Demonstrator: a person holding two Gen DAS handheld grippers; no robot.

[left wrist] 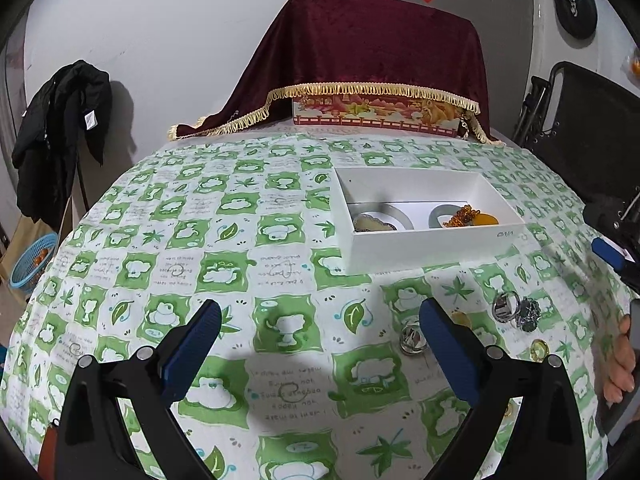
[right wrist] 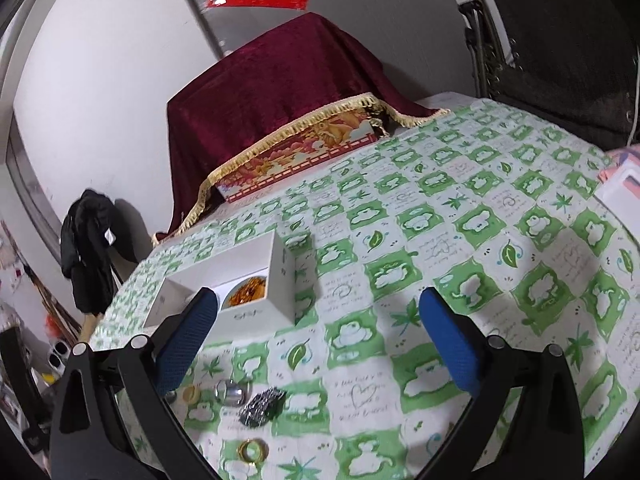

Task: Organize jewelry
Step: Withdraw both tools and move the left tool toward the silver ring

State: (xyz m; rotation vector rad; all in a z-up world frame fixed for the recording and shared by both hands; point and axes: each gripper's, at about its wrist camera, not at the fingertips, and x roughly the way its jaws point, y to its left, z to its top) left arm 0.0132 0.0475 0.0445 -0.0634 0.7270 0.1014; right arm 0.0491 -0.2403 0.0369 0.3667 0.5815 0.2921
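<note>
- Left tool (left wrist: 320,344): blue-padded fingers spread wide, nothing between them, hovering low over the surface (left wrist: 240,240) w/ its green-and-white frog-print cloth.
- Right tool (right wrist: 318,334): also spread wide, empty, above the same cloth.
- White rectangular cardboard box (left wrist: 432,240), lid off, sits on the cloth ahead of left tool; long axis runs roughly left-right in left view. In right view it lies ahead-left, partly behind the left finger.
- Inside box: 2 grey round recesses; a pale heart-shaped pendant (left wrist: 374,223) on the left one, an amber bead string (left wrist: 464,216) w/ an orange piece on the right one.
- Loose on the cloth near the box, 5 pcs counted in right view: wide silver band ring (right wrist: 232,394), lying on its side; dark sparkly faceted ring (right wrist: 262,406) touching it; small yellow ring (right wrist: 191,394); gold ring (right wrist: 253,451) nearest camera; 1 small silvery piece (left wrist: 411,338) just beside left tool's right finger.
- Behind: a maroon fringed velvet cloth (left wrist: 360,48) draped over a picture-printed box.
- A person's fingers (left wrist: 622,368) at right edge of left view.
</note>
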